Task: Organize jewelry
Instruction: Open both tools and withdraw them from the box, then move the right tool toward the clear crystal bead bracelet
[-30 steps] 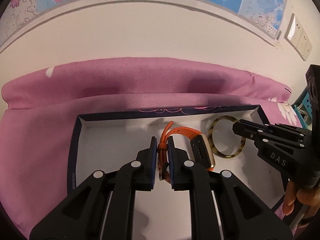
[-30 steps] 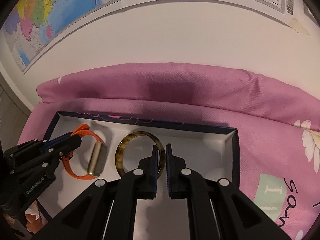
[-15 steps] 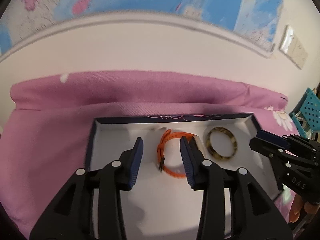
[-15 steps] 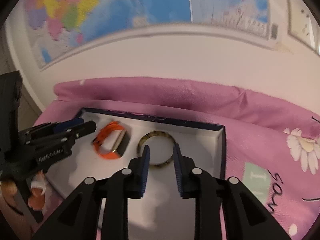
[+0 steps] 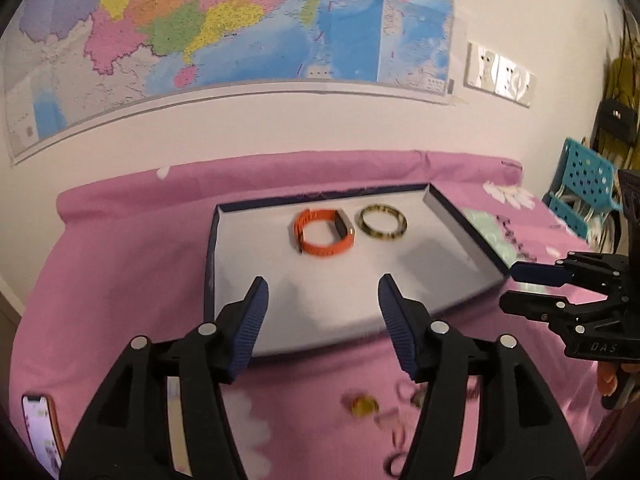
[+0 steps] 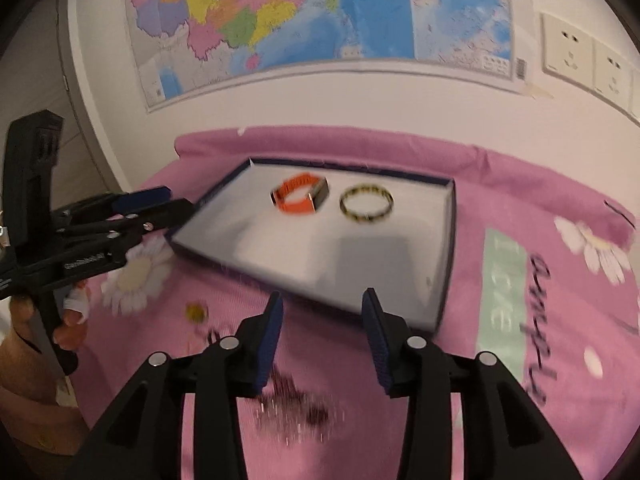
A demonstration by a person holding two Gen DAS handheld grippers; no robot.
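A shallow white tray with dark blue walls (image 5: 211,248) (image 6: 450,236) lies on a pink cloth. In it rest an orange watch (image 5: 323,231) (image 6: 301,196) and, to its right, a tortoiseshell bangle (image 5: 382,222) (image 6: 366,203). My left gripper (image 5: 322,300) hangs over the tray's near edge, its jaws opening with nothing between them. My right gripper (image 6: 322,312) hovers just short of the tray's near wall, its jaws also opening and empty. Small blurred pieces, one gold and round (image 5: 362,405) (image 6: 196,312), lie on the cloth in front of the tray.
The pink flowered cloth (image 5: 100,272) covers the whole surface up to a white wall with a map (image 5: 224,24). A phone (image 5: 42,436) lies at the near left. A teal crate (image 5: 580,196) stands at the far right. A hand (image 6: 24,332) holds the left gripper.
Both grippers let go of the watch and the bangle, opened, and drew back from the tray towards its near edge. The watch and bangle stay in the tray.
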